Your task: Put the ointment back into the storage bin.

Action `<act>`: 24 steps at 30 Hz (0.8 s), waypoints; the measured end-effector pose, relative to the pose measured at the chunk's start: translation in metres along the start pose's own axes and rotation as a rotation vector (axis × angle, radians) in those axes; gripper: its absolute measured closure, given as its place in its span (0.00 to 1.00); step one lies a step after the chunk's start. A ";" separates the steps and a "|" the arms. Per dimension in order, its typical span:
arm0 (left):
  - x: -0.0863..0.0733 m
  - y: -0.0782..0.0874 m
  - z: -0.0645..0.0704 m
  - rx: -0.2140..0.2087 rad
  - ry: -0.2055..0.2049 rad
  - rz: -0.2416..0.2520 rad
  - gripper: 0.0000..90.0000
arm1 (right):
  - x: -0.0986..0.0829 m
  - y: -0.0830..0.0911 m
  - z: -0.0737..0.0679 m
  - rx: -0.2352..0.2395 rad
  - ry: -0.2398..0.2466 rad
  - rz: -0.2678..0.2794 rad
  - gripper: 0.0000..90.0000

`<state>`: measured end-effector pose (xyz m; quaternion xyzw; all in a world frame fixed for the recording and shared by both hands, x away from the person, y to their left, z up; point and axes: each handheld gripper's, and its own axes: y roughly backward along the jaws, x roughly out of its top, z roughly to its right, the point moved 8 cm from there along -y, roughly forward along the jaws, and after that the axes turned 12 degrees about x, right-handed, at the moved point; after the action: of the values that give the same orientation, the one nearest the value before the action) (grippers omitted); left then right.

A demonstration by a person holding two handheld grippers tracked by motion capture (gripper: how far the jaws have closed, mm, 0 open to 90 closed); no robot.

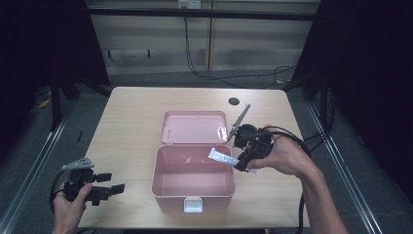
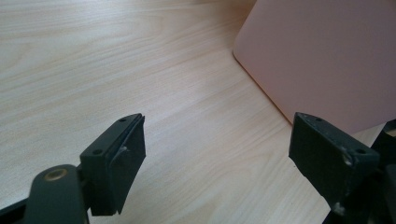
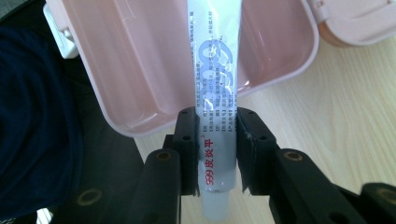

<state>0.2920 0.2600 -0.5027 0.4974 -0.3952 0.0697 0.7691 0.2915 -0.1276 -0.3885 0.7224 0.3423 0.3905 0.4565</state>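
1. Right tongs (image 3: pixel 217 140) are pinching the white ointment tube (image 3: pixel 215 88) near its cap end.
2. Tube pokes out toward 12 o'clock from the tongs, hanging over the open pink box (image 1: pixel 168 183).
3. Left tongs (image 2: pixel 217 158) spread wide over bare tabletop (image 2: pixel 93 70), box at 2 o'clock.

high view: overhead, looking forward | gripper views: super close, low along jaws; all share the pink box (image 1: pixel 193 178)
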 end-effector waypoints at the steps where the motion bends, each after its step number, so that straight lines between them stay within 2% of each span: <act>1: 0.000 0.000 0.000 0.000 -0.005 -0.001 0.21 | 0.002 0.000 0.000 0.000 0.007 -0.004 0.80; 8: 0.001 0.001 0.002 -0.018 -0.013 0.012 0.21 | 0.018 -0.011 -0.006 0.029 0.021 -0.034 0.80; 16: 0.001 0.001 0.002 -0.015 -0.012 0.017 0.21 | 0.037 -0.022 -0.010 0.051 0.044 -0.049 0.80; 24: 0.000 0.000 0.001 -0.006 -0.019 0.004 0.21 | 0.053 -0.045 -0.016 0.077 0.076 -0.100 0.80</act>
<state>0.2914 0.2593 -0.5020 0.4950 -0.4035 0.0651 0.7668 0.2953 -0.0608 -0.4125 0.7060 0.4098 0.3811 0.4340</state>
